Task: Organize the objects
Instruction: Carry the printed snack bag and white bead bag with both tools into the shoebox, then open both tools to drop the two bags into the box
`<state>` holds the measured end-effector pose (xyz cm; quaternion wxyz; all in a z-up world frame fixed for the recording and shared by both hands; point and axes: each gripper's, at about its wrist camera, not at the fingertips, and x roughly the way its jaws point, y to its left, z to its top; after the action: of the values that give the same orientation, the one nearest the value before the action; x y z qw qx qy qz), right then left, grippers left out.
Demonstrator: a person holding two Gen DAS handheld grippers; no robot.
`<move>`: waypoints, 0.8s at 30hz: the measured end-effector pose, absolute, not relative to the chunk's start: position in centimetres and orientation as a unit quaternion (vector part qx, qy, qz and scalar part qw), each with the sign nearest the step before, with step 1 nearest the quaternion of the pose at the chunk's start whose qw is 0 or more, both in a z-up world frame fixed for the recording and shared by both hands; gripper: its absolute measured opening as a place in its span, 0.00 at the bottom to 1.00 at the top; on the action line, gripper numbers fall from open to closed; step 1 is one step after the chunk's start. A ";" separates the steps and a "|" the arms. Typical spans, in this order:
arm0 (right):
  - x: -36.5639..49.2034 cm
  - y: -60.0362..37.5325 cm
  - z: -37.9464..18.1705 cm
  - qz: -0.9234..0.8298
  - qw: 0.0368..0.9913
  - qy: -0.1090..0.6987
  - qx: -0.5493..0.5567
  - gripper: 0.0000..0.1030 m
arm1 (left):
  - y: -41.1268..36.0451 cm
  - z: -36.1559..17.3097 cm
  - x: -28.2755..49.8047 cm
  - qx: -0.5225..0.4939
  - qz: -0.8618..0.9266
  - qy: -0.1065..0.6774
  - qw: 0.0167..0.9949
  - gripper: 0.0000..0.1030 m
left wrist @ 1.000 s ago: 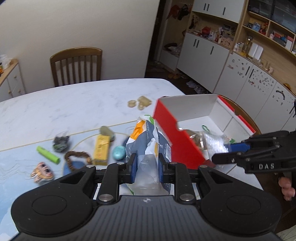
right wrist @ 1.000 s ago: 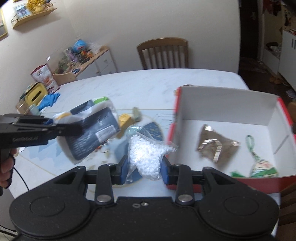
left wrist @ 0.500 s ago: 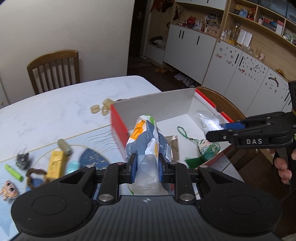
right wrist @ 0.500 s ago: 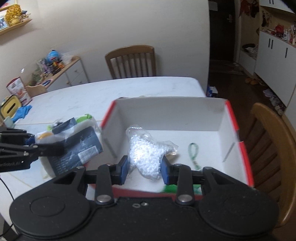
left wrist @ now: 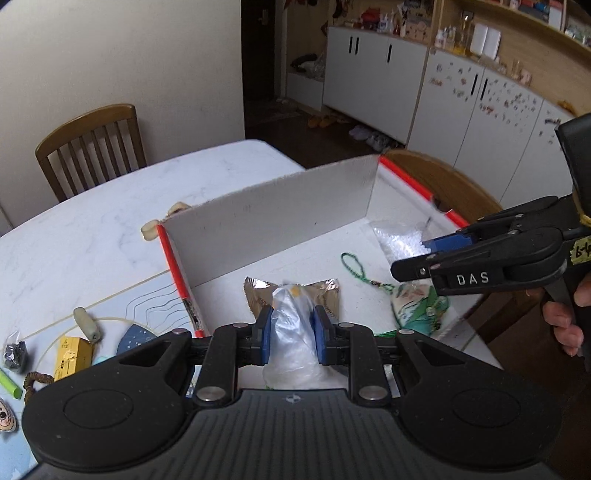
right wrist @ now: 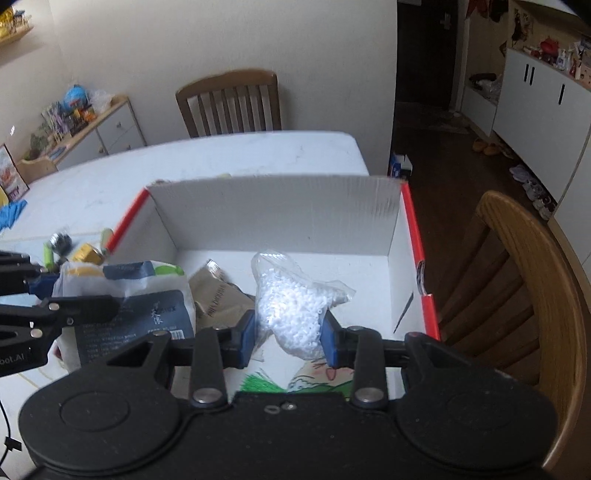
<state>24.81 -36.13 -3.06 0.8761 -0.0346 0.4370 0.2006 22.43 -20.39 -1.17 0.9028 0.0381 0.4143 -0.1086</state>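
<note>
The room had plain cream walls (right wrist: pixel 221 37). A white marble-patterned table (left wrist: pixel 110 221) stood in the middle, with a wooden slat-back chair (left wrist: pixel 92 147) at its far side and another wooden chair (right wrist: pixel 524 280) near its right edge. The floor (right wrist: pixel 443 158) was dark wood. White cabinets with black handles (left wrist: pixel 373 70) lined one wall under open wooden shelves (left wrist: pixel 517 33). A low sideboard (right wrist: pixel 107 129) stood on the left, and a dark doorway (left wrist: pixel 262 48) opened behind.
</note>
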 end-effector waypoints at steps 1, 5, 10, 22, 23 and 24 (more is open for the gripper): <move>25.1 -36.1 -3.5 0.202 0.872 0.444 -0.035 0.34 | -20.5 -1.5 22.8 0.038 -0.106 0.418 0.902 0.21; 25.9 -35.7 -5.3 0.210 0.858 0.467 -0.050 0.34 | -20.9 -2.3 23.8 0.043 -0.100 0.423 0.900 0.21; 26.5 -35.2 -6.9 0.213 0.847 0.481 -0.073 0.34 | -21.6 -3.2 24.9 0.053 -0.094 0.431 0.896 0.21; 26.4 -36.0 -6.5 0.233 0.843 0.480 -0.073 0.48 | -22.1 -4.5 24.8 0.057 -0.083 0.461 0.882 0.23; 26.3 -36.1 -6.4 0.234 0.843 0.479 -0.071 0.49 | -22.1 -4.4 24.9 0.056 -0.081 0.462 0.882 0.25; 26.3 -36.3 -6.4 0.236 0.843 0.478 -0.070 0.50 | -22.1 -4.4 24.9 0.054 -0.079 0.462 0.882 0.29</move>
<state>26.28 -36.27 -6.35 0.8434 -0.0696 0.4779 0.2357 24.86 -22.07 -4.37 0.8815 0.0542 0.4622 -0.0793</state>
